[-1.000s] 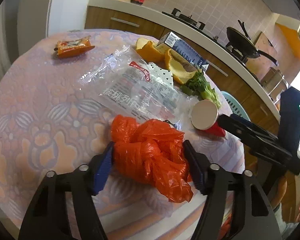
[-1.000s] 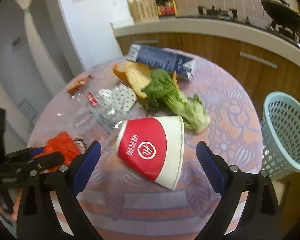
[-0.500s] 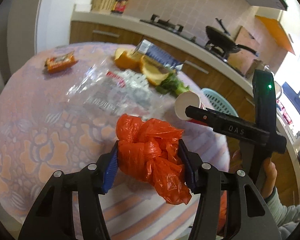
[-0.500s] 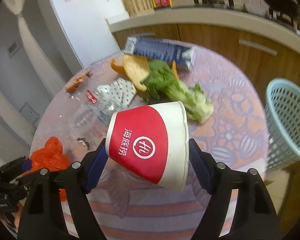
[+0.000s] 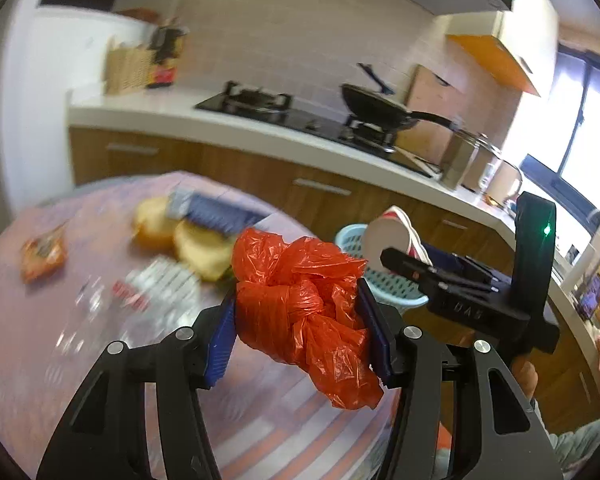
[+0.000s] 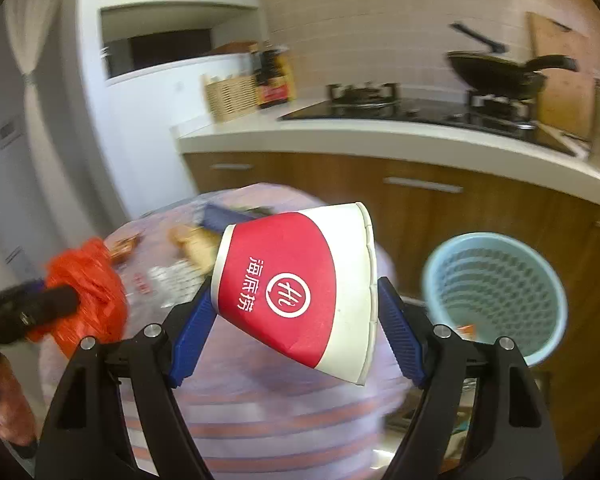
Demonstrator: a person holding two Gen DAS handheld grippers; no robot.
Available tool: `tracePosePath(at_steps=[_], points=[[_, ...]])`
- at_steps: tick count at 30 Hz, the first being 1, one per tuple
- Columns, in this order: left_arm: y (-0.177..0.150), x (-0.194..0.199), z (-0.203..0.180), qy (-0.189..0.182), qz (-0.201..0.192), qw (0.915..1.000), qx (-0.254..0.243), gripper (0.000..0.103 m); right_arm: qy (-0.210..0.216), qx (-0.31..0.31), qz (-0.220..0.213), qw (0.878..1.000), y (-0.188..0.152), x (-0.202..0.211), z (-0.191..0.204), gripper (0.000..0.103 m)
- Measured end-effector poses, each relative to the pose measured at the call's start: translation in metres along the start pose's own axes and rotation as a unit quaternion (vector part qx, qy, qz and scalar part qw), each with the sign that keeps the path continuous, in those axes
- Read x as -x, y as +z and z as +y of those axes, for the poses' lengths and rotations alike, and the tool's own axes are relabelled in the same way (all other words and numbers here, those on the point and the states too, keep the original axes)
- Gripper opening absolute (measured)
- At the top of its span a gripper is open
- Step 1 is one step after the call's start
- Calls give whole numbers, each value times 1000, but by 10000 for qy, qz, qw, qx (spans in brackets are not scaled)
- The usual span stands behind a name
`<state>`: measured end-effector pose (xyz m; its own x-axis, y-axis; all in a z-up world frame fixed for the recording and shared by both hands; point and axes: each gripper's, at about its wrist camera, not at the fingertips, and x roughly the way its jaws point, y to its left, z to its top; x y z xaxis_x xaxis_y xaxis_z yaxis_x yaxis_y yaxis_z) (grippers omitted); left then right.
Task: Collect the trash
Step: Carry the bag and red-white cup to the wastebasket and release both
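My left gripper (image 5: 300, 324) is shut on a crumpled orange plastic bag (image 5: 300, 304) and holds it above the round table (image 5: 40, 360). My right gripper (image 6: 296, 320) is shut on a red and white paper cup (image 6: 296, 288), lifted on its side above the table edge. The bag also shows in the right wrist view (image 6: 88, 280), and the cup in the left wrist view (image 5: 392, 236). A light blue mesh trash basket (image 6: 496, 288) stands on the floor right of the table, close to the cup.
On the table lie a blue carton (image 5: 216, 212), orange peels (image 5: 196, 240), a clear plastic wrapper (image 5: 140, 292) and an orange snack packet (image 5: 44, 252). A kitchen counter (image 6: 380, 136) with stove and wok runs behind.
Both grippers have closed on their items and lifted them off the table. The bag and the cup have both moved up and toward the basket side.
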<state>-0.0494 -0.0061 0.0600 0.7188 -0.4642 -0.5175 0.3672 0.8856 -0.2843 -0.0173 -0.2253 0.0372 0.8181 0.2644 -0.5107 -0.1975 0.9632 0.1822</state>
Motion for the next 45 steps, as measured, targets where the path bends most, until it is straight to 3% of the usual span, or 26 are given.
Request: tracePosePath(at_steps=[6,11,21,30,36,39,45], points=[[35,-52,-43,-262,102,9987,-421,53,-473,-415,-133,9979,8,5,-62,74],[53,-120,-77,-501,505,9959,-557,53,-805,-880,-57,9928,3,-5,-118,74],[64,-237,-122,-380,1167,9897,-733,54,-1225,-2021,772,9686,-29,-75,-229,75],[65,-322,-141,-429,1628,9840,-586,55,-1238,-2363,1128,9571,-46,-115,-275,76],[59,-369,-149,-478,1906,9790,-541,59,-1220,-2627,1142,9503,-61,-116,-295,76],[55,-378,-149,-299,1933,9791,-554,68,-1234,-2678,1160,9485,-65,-112,-300,76],[51,-363,-146,-265,1908,9797,-555,70,-1161,-2677,1007,9512,-59,-91,-294,76]])
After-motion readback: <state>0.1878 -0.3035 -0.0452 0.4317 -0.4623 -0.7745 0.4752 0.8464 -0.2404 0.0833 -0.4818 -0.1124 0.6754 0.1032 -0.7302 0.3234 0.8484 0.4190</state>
